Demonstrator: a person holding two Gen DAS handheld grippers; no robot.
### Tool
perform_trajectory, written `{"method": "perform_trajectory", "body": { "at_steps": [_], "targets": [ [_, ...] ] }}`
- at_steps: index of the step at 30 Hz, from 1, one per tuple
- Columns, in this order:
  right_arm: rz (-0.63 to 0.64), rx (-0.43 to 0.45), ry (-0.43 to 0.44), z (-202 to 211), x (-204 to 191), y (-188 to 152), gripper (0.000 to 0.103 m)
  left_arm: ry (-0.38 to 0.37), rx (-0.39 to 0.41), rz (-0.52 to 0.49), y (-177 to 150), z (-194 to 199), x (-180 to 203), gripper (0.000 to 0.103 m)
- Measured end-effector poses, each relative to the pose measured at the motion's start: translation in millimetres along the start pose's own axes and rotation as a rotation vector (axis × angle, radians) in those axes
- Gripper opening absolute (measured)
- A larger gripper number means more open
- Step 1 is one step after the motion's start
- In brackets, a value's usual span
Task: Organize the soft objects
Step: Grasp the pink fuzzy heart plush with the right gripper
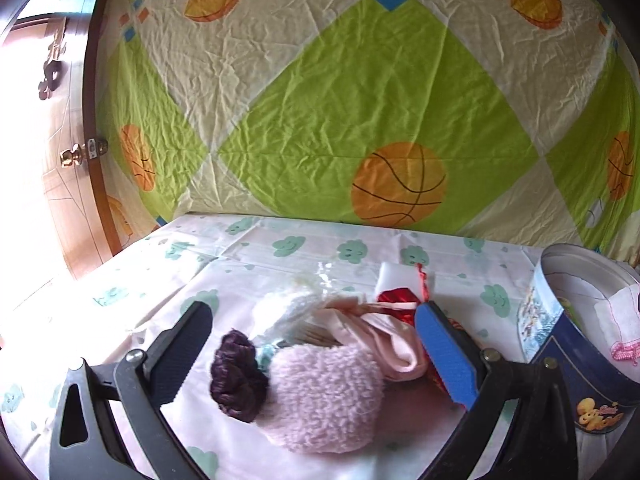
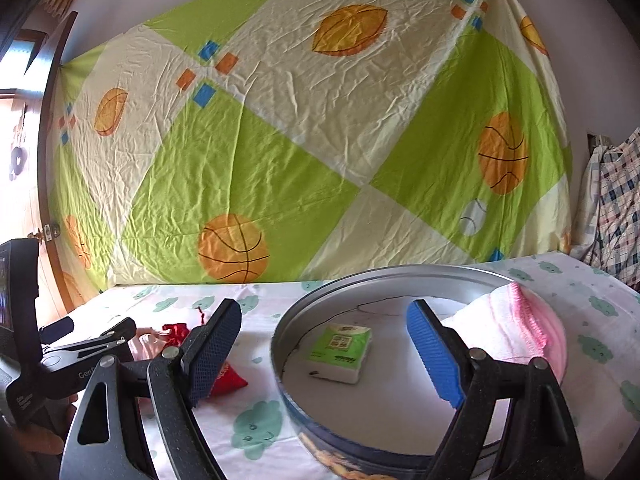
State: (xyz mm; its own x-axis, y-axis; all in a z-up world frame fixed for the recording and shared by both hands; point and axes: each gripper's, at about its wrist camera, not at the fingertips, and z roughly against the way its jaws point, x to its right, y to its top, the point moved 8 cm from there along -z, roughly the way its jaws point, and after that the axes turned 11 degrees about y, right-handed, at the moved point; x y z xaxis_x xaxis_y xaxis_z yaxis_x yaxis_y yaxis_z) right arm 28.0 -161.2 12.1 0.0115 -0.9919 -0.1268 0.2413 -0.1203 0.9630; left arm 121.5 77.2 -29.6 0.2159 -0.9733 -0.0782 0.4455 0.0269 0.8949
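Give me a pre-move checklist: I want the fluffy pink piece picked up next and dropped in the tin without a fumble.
1. Left claw open around the fluffy pink piece: ok.
2. Only that piece between its fingers: not ok, purple scrunchie and pink sock crowd in.
3. Tin lid off: ok.
4. Room in tin beside tissue pack and pink-edged cloth: ok.
5. Right claw clear of tin mouth: not ok.

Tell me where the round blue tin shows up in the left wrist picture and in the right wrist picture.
Left wrist view: the round blue tin sits at the far right edge, partly cut off, right of the pile of soft things.
Right wrist view: the tin fills the lower middle, below the open right gripper, with a green tissue pack inside.
Shared landmark: the basketball print on the hanging sheet.
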Motion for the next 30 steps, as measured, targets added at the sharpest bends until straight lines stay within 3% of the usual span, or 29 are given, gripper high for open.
{"method": "perform_trajectory", "body": {
  "at_steps": [10,21,30],
  "targets": [
    [0.040,-0.098,0.118,-31,-71,-17,0.086,0.096,-0.041,0.076,4,-40,-79,0.103],
    [-0.012,-0.338,0.303,-74,-159,-59,0.086,0.196,-0.120,0.186,-1,-71,-144,0.103],
    [-0.042,-0.599,0.280,-122,-190,-100,0.085,0.188,-0.125,0.185,-6,-69,-144,0.103]
  ]
}}
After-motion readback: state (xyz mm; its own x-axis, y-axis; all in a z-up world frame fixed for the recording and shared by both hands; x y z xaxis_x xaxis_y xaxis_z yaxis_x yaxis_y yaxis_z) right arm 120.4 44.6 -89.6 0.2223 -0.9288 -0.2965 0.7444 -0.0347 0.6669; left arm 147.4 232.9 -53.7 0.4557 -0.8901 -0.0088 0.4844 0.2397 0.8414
